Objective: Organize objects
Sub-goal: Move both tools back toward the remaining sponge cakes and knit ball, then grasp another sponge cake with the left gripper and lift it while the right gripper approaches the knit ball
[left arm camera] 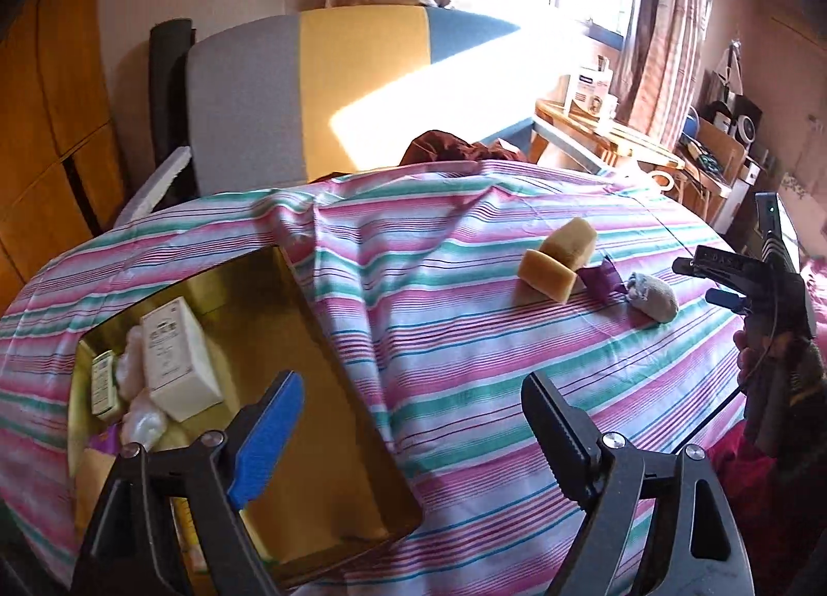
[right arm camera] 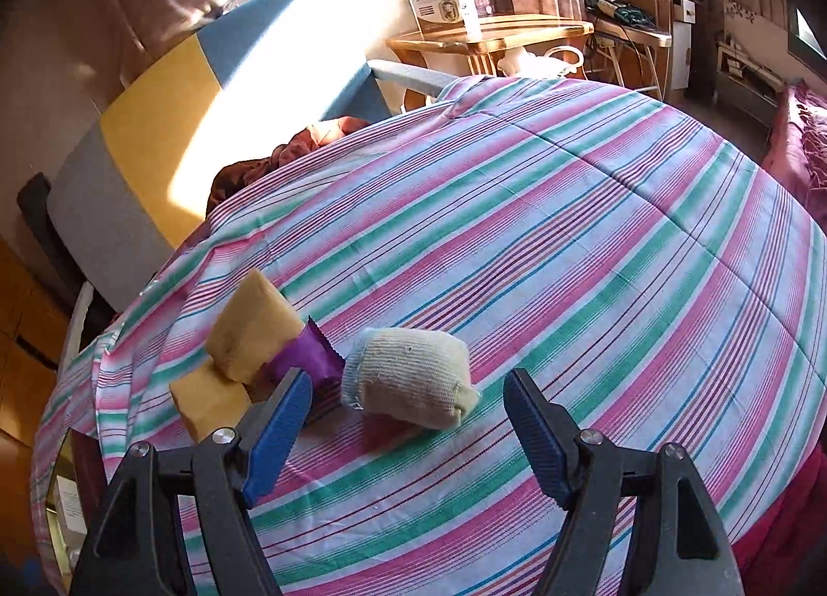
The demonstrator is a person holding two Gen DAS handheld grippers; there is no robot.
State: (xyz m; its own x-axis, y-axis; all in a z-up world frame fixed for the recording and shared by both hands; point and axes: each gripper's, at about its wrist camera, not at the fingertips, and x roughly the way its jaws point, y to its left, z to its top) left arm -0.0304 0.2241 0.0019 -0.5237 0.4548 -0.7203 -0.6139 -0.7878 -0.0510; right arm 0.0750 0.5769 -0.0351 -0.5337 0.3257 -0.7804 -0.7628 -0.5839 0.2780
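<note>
While the gold tray [left arm camera: 310,337] near the striped cloth's [left arm camera: 465,389] left edge already holds a white box [left arm camera: 175,353], the left gripper [left arm camera: 413,436] hangs wide open, empty. 2 sponges [right arm camera: 248,337], a half-hidden purple packet [right arm camera: 305,353] and a rolled sock [right arm camera: 408,379] await the right gripper [right arm camera: 408,436], also open and empty.

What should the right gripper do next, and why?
Probably ease the right gripper forward and close on the rolled sock: its fingers stand open and empty just short of it, and the gold box already holds other things.
</note>
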